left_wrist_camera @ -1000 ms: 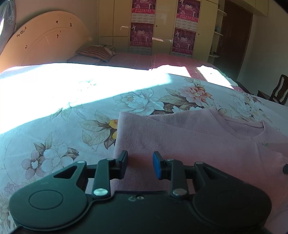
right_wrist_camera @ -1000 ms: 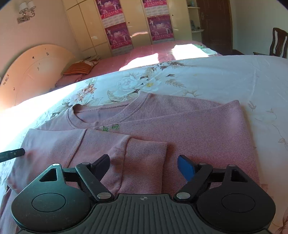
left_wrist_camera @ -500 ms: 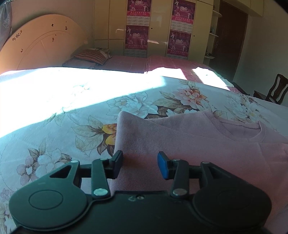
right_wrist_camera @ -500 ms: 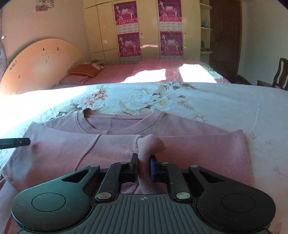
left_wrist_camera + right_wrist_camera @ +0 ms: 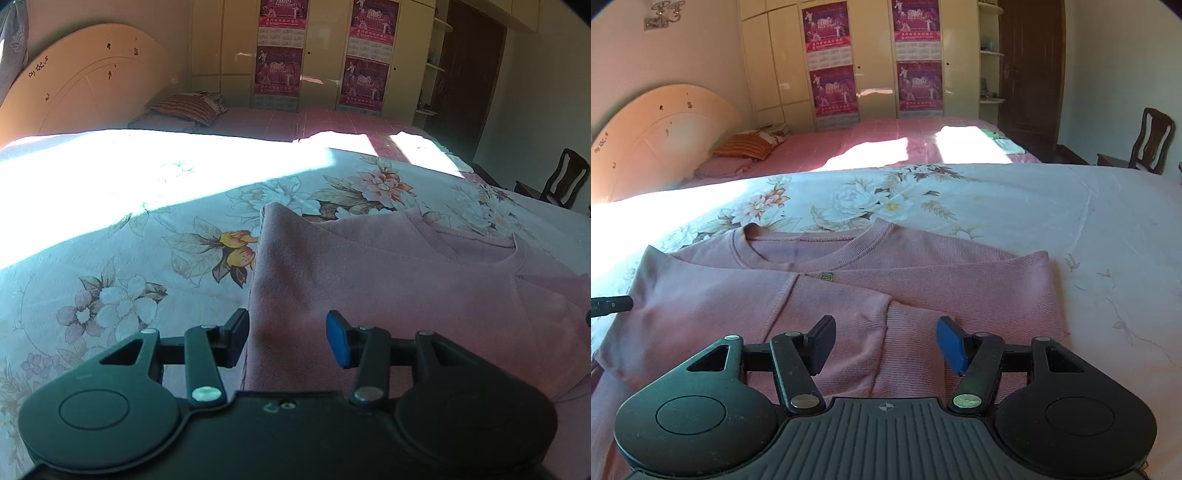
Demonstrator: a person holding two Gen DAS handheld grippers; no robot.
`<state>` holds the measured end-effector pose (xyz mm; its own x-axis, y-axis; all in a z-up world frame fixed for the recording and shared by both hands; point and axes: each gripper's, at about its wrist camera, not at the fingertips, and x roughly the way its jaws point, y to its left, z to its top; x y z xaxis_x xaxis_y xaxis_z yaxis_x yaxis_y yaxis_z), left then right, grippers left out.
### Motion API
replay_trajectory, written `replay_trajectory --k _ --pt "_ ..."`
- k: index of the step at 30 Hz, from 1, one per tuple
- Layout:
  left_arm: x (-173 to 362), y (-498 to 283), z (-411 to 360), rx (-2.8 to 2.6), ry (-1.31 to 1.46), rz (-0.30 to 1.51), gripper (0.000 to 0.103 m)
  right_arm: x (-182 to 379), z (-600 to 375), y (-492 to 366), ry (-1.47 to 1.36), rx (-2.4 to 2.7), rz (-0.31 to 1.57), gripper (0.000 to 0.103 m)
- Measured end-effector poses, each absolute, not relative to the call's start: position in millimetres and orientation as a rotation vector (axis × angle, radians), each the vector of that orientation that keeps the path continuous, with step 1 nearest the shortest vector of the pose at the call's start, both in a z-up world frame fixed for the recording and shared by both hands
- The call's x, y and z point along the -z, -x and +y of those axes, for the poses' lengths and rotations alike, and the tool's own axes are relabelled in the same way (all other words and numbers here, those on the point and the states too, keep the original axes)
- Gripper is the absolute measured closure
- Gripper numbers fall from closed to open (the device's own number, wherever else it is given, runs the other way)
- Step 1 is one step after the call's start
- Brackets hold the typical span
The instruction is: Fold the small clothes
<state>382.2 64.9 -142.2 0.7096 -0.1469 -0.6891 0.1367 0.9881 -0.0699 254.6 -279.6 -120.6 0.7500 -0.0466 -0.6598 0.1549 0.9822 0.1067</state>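
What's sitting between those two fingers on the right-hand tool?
In the right wrist view, the pink sweater's folded-in sleeve cuff lies flat between the open right gripper's fingers, which stand apart from it.

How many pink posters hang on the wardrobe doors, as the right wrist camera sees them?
4. Two on the left door, upper poster and lower poster; two on the right door, upper and lower. Others may be out of view.

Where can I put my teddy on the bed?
Bare flowered sheet lies right of the pink sweater, toward the chair. More sheet lies left of it, toward the headboard. The middle is crowded by the sweater and both grippers.
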Motion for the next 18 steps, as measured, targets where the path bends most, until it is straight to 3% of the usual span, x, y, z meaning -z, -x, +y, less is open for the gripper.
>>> replay_trajectory --k 9,18 --pt "165 -341 44 0.219 -0.064 0.810 0.056 157 -264 -243 -0.134 0.074 0.863 0.042" --pt "149 -321 41 0.235 -0.018 0.821 0.056 141 -268 -216 -0.156 0.093 0.806 0.042"
